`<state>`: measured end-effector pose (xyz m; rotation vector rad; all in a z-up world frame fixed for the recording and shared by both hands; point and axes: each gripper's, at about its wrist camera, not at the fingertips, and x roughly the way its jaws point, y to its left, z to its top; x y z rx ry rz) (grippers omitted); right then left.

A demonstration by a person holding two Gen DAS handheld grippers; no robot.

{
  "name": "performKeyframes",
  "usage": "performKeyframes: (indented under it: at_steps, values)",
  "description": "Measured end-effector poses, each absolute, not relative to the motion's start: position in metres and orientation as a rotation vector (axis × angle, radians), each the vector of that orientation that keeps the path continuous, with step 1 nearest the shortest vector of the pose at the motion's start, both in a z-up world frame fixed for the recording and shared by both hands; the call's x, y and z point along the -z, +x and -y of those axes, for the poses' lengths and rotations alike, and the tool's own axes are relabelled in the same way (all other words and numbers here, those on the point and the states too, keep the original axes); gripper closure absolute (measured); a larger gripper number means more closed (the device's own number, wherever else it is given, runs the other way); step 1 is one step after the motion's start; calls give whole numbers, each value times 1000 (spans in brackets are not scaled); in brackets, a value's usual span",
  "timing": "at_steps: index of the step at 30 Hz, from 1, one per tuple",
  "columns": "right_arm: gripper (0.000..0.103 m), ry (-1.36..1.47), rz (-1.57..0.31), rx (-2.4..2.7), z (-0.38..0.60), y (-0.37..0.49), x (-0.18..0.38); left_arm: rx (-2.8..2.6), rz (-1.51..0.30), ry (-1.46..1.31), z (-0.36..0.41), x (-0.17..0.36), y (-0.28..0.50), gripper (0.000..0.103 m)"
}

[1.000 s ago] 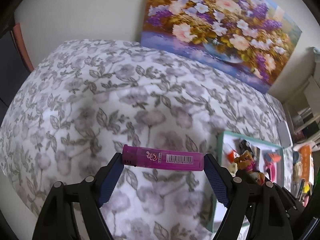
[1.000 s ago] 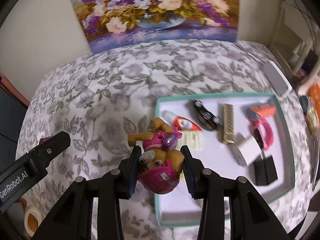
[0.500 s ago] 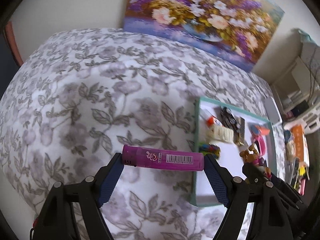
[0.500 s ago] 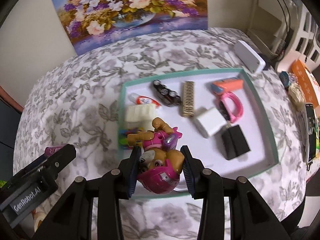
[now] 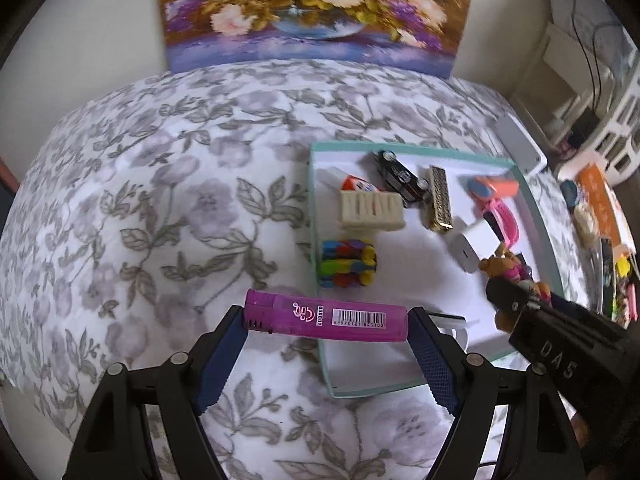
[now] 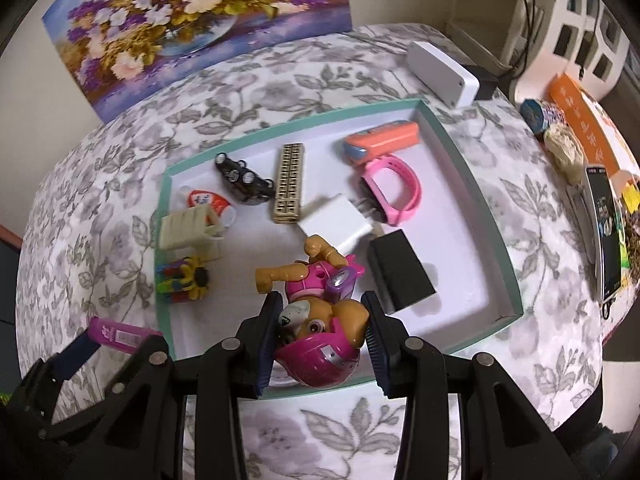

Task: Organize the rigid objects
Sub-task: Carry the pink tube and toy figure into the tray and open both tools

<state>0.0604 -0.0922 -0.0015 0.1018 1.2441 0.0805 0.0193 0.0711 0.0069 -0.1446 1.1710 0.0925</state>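
Two claws clamped: left (image 5: 326, 334) on crosswise lighter (image 5: 326, 317), right (image 6: 322, 338) on head-down toy dog (image 6: 320, 320).

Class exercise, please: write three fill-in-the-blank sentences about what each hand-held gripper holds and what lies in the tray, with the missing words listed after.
1. The left hand-held gripper grips a purple ____ by its two ends.
2. The right hand-held gripper is shut on a toy ____ in a pink outfit, above the green-rimmed tray.
3. In the tray, the white charger lies beside a watch band coloured ____.

Missing words: lighter; puppy; pink
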Motion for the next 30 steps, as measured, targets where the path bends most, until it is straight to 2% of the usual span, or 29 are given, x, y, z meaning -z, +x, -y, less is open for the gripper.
performKeyframes:
  at_steps: [23, 28, 30]
  values:
    - [61, 84, -1331, -39, 98, 65, 25, -22, -1232, -56, -41, 23, 32, 19]
    - [52, 64, -1328, -33, 96, 64, 25, -22, -1242, -82, -45, 25, 33, 19]
    - [51, 61, -1319, -37, 95, 64, 23, -21, -1241, -86, -46, 24, 32, 18]
